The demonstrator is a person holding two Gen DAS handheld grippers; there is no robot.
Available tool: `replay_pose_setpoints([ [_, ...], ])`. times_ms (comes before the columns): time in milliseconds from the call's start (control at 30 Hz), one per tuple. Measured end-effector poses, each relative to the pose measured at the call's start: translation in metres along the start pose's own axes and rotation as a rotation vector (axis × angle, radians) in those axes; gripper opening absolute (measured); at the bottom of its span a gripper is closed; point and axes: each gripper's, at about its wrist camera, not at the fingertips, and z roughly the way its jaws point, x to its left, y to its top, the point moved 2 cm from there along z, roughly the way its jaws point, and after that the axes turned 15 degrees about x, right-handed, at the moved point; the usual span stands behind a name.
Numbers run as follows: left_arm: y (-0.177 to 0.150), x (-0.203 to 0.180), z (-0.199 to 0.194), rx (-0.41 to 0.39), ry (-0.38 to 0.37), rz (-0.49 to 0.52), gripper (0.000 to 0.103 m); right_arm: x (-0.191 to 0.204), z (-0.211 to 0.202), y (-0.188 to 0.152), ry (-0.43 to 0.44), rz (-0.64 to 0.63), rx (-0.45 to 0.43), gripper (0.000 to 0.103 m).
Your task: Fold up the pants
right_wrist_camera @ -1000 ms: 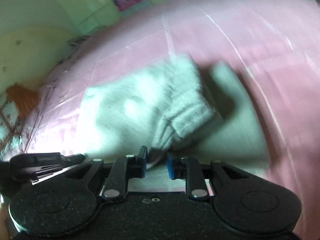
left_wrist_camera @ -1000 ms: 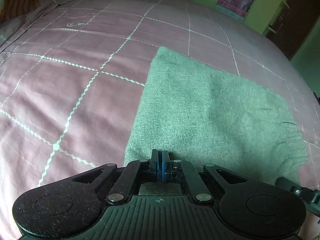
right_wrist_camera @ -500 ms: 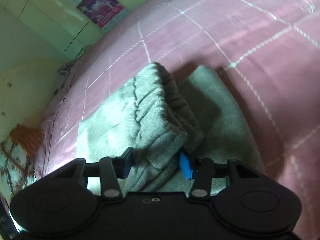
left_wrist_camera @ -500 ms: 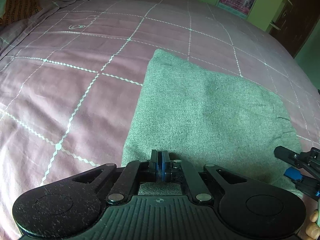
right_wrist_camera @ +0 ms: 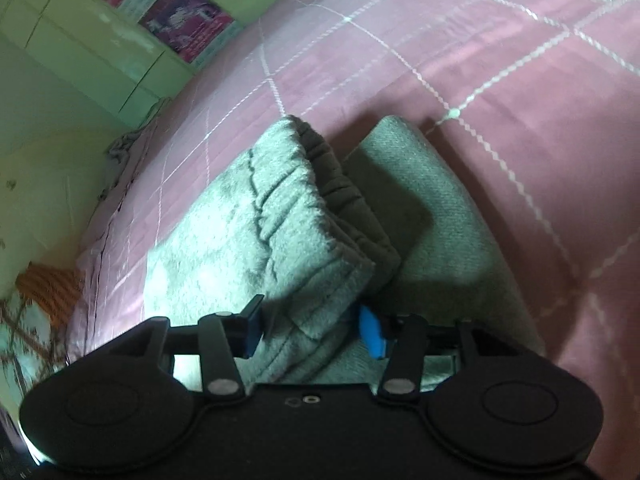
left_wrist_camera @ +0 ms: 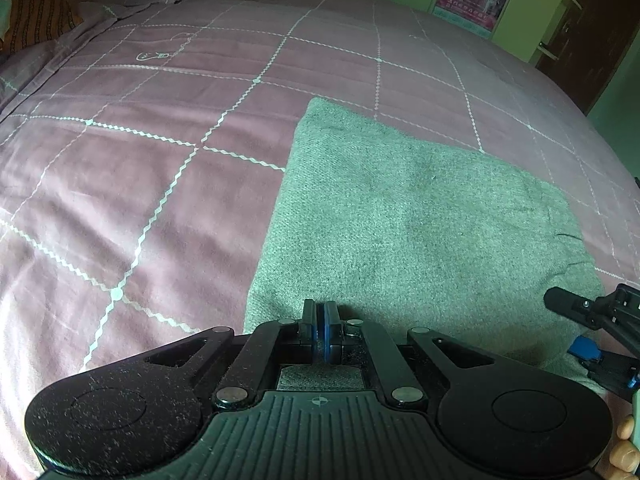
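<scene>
Pink quilted bedspread (left_wrist_camera: 132,184), crossed with white zigzag stitching, is filling both views and carrying the work. Green cupboard doors with posters (right_wrist_camera: 180,24) are standing behind the bed.

Grey-green knit pants (left_wrist_camera: 400,220) are lying on the bedspread as a flat folded rectangle; near edge is sitting right at the left gripper, far corner is reaching toward the middle of the bed. In the right wrist view the elastic waistband end (right_wrist_camera: 320,216) is resting doubled over on top of the lower layer, gathered ribbing facing the camera.

Left gripper (left_wrist_camera: 320,330): fingers are pressed fully together at the near hem. Whether a thin fold of cloth is pinched between them cannot be told, the tips are hiding it. It is sitting in the same spot as a second ago.

Right gripper (right_wrist_camera: 316,330): jaws have just been opening; a second ago they were narrow on the bundle, now they are standing at a middling gap. The folded cloth is still lying between them, and the left pad is showing a clear gap to the fabric, so the grip is reading as let go.

Judgement: this fold is laid and being released. Next move is likely withdrawing the right gripper without dragging the top layer askew.
</scene>
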Motion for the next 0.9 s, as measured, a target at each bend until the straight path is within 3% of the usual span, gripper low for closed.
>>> replay_pose_setpoints([
  [167,-0.001,0.000,-0.001,-0.006,0.003,0.006,0.002,0.012,-0.009,-0.011,-0.013,-0.069,-0.074,0.035],
  [300,-0.007,-0.001,-0.006,-0.027,0.014,0.016,0.002,0.035,-0.026,-0.030,-0.054,-0.253,-0.154,0.033],
  [433,-0.010,-0.008,-0.014,-0.048,-0.007,0.030,0.002,0.043,-0.035,-0.032,-0.064,-0.362,-0.171,0.033],
  [700,-0.020,-0.046,-0.010,-0.034,-0.007,0.125,0.002,0.009,-0.064,-0.017,-0.042,-0.305,-0.174,0.033],
  [833,-0.022,-0.054,0.000,-0.029,0.048,0.159,0.003,-0.027,-0.043,-0.013,-0.069,-0.218,-0.044,0.038],
  [900,-0.020,-0.054,0.000,-0.022,0.048,0.161,0.003,-0.036,-0.039,-0.013,-0.039,-0.183,-0.032,0.039],
])
